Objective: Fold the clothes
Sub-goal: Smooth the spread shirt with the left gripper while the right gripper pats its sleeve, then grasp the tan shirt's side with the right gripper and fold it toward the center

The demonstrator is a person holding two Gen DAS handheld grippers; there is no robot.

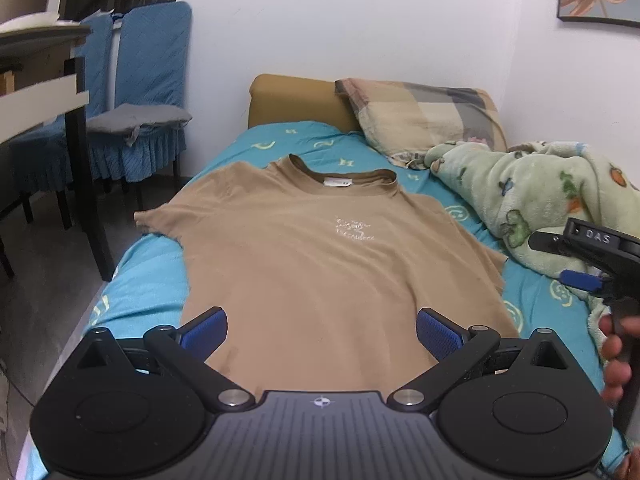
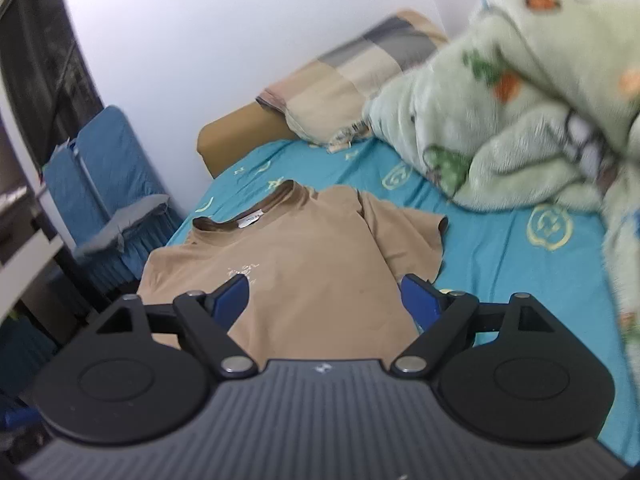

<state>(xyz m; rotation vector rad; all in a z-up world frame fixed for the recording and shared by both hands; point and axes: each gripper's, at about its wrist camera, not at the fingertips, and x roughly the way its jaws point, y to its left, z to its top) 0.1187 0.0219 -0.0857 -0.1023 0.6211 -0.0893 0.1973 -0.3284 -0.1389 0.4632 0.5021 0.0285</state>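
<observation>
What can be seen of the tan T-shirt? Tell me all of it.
The tan T-shirt is a soft knit with a darker ribbed collar, a white neck label and a pale chest print. It lies spread flat, unfolded, front up on the turquoise bedsheet, collar toward the headboard, both short sleeves out. Neither gripper holds it.

**Two cameras look up the bed**

The left camera sits low at the foot of the tan cotton T-shirt (image 1: 332,256), facing the white wall (image 1: 360,20). The right camera looks from the right side, tilted. Both see the shirt (image 2: 296,264) close up.
</observation>
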